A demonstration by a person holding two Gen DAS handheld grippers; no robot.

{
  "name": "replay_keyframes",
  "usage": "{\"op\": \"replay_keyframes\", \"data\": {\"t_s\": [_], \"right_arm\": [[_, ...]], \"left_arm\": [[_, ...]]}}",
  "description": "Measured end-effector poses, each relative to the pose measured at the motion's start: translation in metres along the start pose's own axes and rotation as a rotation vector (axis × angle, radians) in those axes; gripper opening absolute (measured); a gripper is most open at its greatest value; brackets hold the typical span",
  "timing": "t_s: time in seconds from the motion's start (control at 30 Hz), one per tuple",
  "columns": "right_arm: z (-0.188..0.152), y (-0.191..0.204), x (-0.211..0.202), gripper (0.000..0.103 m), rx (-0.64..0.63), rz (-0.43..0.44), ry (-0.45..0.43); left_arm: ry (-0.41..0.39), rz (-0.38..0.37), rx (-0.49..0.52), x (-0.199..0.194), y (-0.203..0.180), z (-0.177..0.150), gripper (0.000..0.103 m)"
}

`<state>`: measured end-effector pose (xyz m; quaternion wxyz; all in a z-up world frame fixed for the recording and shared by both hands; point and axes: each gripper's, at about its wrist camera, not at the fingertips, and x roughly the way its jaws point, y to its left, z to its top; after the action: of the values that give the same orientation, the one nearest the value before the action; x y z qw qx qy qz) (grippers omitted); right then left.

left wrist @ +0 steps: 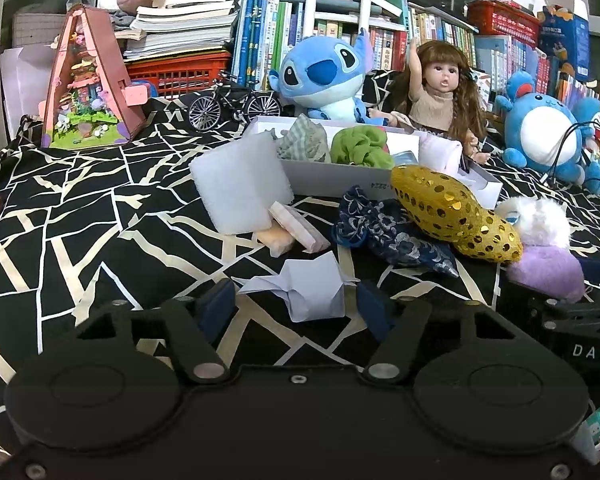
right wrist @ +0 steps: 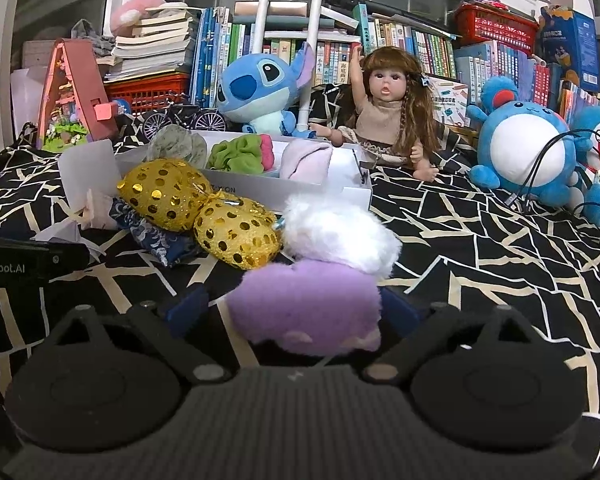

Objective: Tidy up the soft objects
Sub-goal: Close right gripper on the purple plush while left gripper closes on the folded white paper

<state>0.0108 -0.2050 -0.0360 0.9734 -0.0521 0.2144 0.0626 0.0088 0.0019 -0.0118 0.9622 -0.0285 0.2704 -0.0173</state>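
Observation:
A white folded paper piece lies on the black patterned cloth between the fingers of my left gripper. The jaws stand close on either side of it and I see no squeeze. A plush toy with a purple body and white fluffy top sits between the wide fingers of my right gripper; a gap shows at the left finger. Behind lie a gold sequin pouch, a dark blue brocade pouch and a white foam block. The white box holds a green scrunchie and folded cloths.
A blue alien plush, a doll and a round blue plush sit behind the box before rows of books. A model bicycle and a pink toy house stand at the back left. Cables trail at right.

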Motion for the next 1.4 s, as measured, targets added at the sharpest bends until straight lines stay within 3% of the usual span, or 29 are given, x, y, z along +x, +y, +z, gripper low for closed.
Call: {"op": "replay_keyframes", "data": {"t_s": [0.13, 0.27, 0.73, 1.1, 1.4], "right_arm": [[0.000, -0.002, 0.001, 0.089, 0.012, -0.003, 0.003], [0.000, -0.003, 0.000, 0.077, 0.023, -0.010, 0.000], [0.003, -0.007, -0.017, 0.075, 0.038, -0.004, -0.030], [0.010, -0.021, -0.036, 0.075, 0.046, -0.073, -0.064], [0.033, -0.040, -0.037, 0.075, 0.077, -0.121, -0.115]], "left_arm": [[0.005, -0.005, 0.012, 0.000, -0.001, 0.001, 0.047], [0.004, 0.011, 0.031, 0.000, -0.003, 0.001, 0.026], [-0.024, 0.014, 0.040, -0.008, -0.003, 0.007, 0.026], [-0.058, 0.024, 0.036, -0.018, 0.003, 0.018, 0.026], [-0.093, 0.033, 0.040, -0.020, 0.014, 0.045, 0.026]]}}
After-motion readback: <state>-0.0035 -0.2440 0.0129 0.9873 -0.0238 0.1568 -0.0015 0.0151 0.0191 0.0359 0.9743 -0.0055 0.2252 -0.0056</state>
